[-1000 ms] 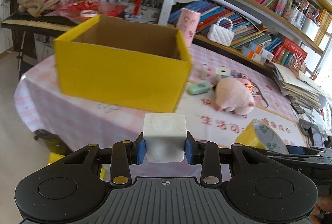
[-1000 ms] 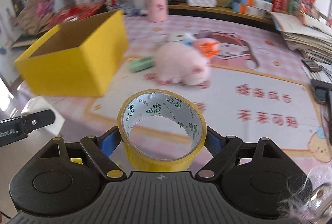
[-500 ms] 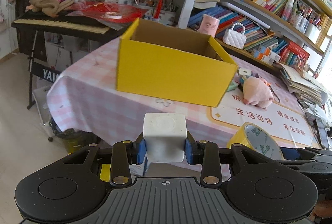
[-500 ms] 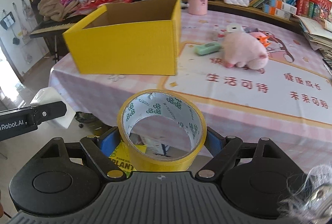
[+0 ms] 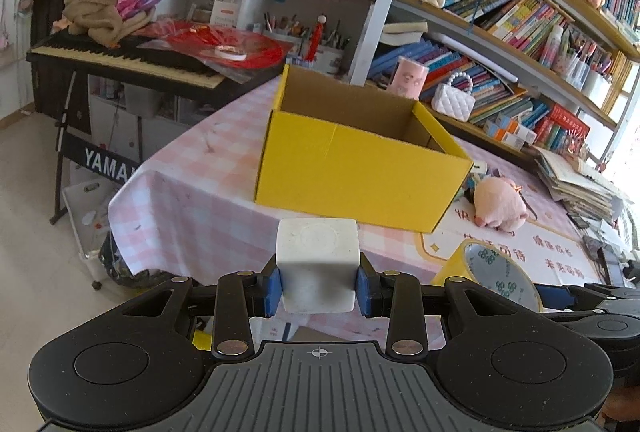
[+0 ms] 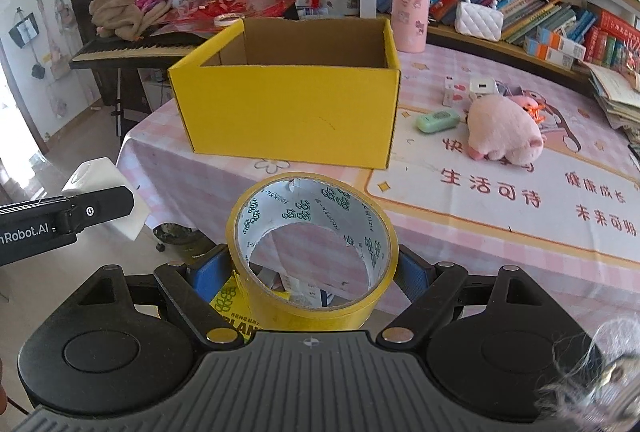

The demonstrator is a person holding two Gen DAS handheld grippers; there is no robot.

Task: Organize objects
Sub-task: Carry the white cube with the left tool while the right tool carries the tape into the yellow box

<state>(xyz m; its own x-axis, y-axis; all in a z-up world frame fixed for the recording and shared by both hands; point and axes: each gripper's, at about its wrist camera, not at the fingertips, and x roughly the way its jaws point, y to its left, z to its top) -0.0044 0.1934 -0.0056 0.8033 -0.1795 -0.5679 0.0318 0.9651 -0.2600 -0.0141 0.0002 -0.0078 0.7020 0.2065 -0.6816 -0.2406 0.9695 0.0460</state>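
Note:
My left gripper (image 5: 318,290) is shut on a white cube (image 5: 317,264), held in the air short of the table's near edge. My right gripper (image 6: 312,270) is shut on a roll of yellow tape (image 6: 312,252), also short of the table edge. The tape roll also shows at the right of the left wrist view (image 5: 490,272), and the white cube at the left of the right wrist view (image 6: 104,187). An open yellow cardboard box (image 5: 356,159) stands on the pink checked table (image 5: 192,187), ahead of both grippers; it also shows in the right wrist view (image 6: 288,111). Its inside looks empty.
A pink plush pig (image 6: 502,133), a green case (image 6: 438,119) and small white items (image 6: 468,89) lie right of the box. A pink canister (image 6: 409,15) and white purse (image 6: 479,17) stand behind. A keyboard piano (image 5: 120,59) is left, bookshelves behind, stacked papers (image 5: 576,183) right.
Both grippers have pulled back and up from the table, each still holding its object. The box looks smaller and farther, and the floor and table edge have come into view.

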